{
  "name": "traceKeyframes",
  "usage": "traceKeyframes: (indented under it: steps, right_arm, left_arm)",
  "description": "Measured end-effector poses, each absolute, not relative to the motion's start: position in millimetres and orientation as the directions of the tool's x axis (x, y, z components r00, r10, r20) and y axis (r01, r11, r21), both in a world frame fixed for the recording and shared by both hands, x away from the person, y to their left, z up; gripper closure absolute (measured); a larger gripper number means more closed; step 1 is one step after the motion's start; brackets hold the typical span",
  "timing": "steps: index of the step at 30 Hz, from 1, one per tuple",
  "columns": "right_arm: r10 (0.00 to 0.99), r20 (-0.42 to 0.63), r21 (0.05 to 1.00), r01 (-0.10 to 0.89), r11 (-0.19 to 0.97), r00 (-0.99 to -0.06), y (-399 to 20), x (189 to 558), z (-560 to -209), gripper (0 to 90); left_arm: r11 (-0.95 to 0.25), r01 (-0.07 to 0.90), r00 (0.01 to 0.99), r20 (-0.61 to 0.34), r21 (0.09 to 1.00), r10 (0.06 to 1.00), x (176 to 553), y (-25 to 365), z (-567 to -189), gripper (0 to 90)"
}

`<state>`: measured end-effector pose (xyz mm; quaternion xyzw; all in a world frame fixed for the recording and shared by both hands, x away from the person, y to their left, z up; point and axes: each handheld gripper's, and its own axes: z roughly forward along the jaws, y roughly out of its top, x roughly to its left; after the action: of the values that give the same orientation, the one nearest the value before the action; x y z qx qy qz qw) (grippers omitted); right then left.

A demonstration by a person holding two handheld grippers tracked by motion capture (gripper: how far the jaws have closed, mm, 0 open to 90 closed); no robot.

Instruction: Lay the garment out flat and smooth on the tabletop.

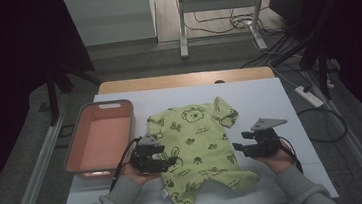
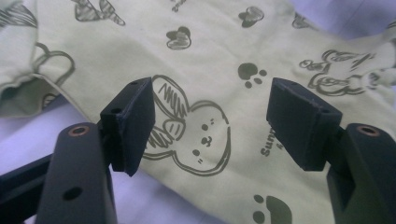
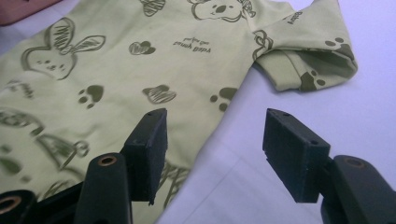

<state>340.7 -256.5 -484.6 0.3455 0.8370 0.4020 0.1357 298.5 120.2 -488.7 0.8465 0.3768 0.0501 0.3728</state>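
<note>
High view alone takes in pink bin (image 1: pixel 101 140) at far left, then L gripper (image 1: pixel 167 159) over green romper's (image 1: pixel 198 145) left edge, R gripper (image 1: pixel 239 144) just off its right edge, both w/ jaws wide apart, nothing held, romper flat mid-table.

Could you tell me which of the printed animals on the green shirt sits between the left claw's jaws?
The rabbit face with long scribbled ears; the bear prints lie farther off on the green shirt.
</note>
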Motion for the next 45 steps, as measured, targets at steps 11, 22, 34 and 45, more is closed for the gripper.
traceKeyframes:
  steps: [11,22,34,45]
  right_arm:
    - [0.750,-0.010,0.738,0.501,0.452,-0.662,-234.3,388.2,-495.9,41.6]
    - [0.857,0.039,0.721,0.608,0.332,-0.514,-247.2,457.1,-510.6,43.8]
    - [0.853,-0.009,0.710,0.597,0.373,-0.523,-246.9,470.3,-519.6,78.9]
    - [0.820,-0.099,0.767,0.481,0.424,-0.564,-255.2,454.0,-480.3,85.6]
  left_arm:
    - [-0.470,0.611,0.716,-0.192,0.636,0.671,302.7,110.9,-499.6,32.1]
    - [-0.473,0.612,0.718,-0.196,0.634,0.667,303.2,112.1,-501.2,32.1]
    - [-0.465,0.612,0.718,-0.203,0.640,0.666,302.3,113.9,-500.6,32.6]
    - [-0.457,0.606,0.723,-0.210,0.652,0.659,302.8,113.2,-499.5,33.5]
